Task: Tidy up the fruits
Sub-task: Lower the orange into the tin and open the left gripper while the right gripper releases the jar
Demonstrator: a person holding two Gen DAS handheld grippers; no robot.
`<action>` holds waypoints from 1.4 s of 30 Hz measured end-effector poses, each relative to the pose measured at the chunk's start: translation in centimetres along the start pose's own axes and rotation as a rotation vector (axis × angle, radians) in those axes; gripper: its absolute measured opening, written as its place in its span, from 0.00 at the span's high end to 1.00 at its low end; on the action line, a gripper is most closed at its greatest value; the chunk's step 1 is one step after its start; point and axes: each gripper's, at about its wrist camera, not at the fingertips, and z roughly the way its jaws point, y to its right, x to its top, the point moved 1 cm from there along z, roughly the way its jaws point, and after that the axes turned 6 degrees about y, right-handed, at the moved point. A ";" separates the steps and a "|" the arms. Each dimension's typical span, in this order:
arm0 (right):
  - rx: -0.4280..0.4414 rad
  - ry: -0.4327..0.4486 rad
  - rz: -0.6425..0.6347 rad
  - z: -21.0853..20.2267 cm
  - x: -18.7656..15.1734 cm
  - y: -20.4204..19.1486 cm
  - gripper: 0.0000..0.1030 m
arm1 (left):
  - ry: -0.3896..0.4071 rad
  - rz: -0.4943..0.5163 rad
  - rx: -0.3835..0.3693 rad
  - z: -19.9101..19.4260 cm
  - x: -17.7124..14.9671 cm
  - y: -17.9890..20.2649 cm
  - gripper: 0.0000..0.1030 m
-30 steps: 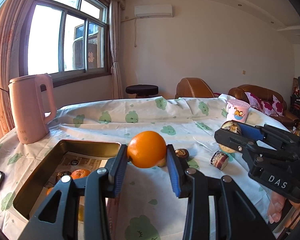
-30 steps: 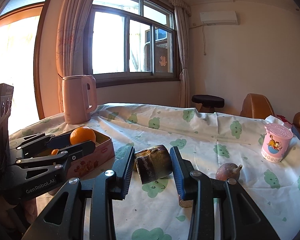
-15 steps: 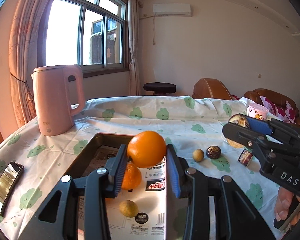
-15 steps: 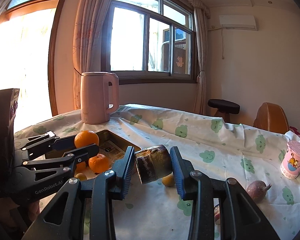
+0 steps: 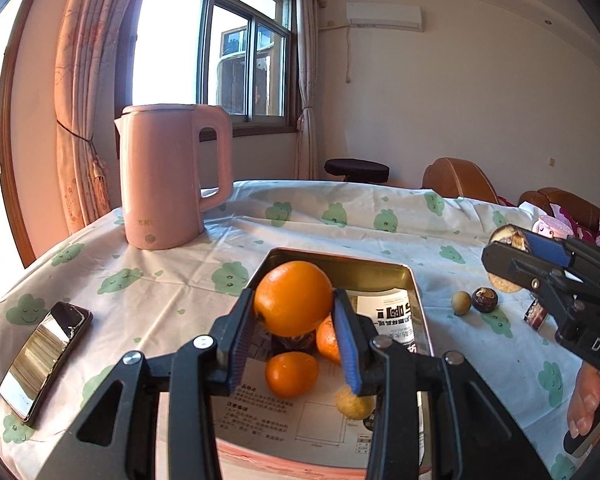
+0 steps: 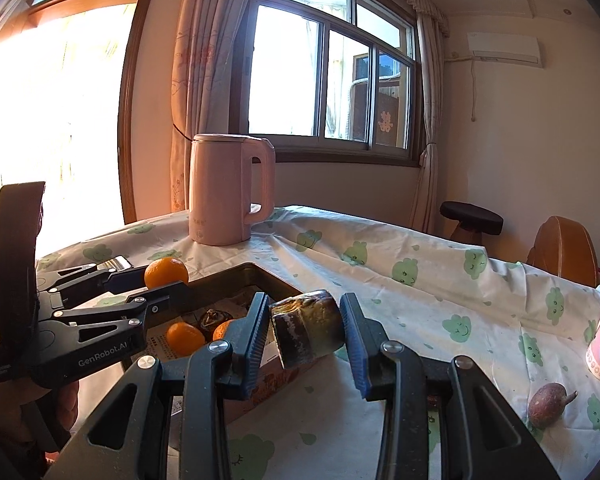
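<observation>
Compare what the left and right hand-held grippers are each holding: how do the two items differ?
The left hand-held gripper clamps a round, bright orange; the right hand-held gripper clamps a dark, blotchy, stubby fruit piece with a flat cut end. The orange hangs over the tin; the dark piece is at its near edge. Both are lifted off the table.

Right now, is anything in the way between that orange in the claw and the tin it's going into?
Nothing visible blocks it. The left gripper holds the orange over the open tin, which has no lid. Two smaller oranges and other fruit already lie beneath, so it may land on or beside them.
</observation>
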 end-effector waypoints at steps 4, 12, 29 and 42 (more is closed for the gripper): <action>0.014 -0.011 -0.003 0.7 0.0 -0.6 0.63 | -0.007 0.007 0.009 0.1 0.0 -0.2 0.61; 0.048 -0.033 -0.009 1.9 -0.1 -2.0 0.63 | -0.013 0.006 0.017 -0.2 -0.1 -0.8 0.61; 0.074 -0.094 -0.031 3.9 -1.4 -3.6 0.63 | -0.051 -0.006 0.019 -0.1 -0.4 -1.8 0.61; 0.085 -0.132 -0.027 4.8 -1.7 -3.6 0.63 | -0.089 0.016 0.017 -0.2 -1.3 -1.9 0.61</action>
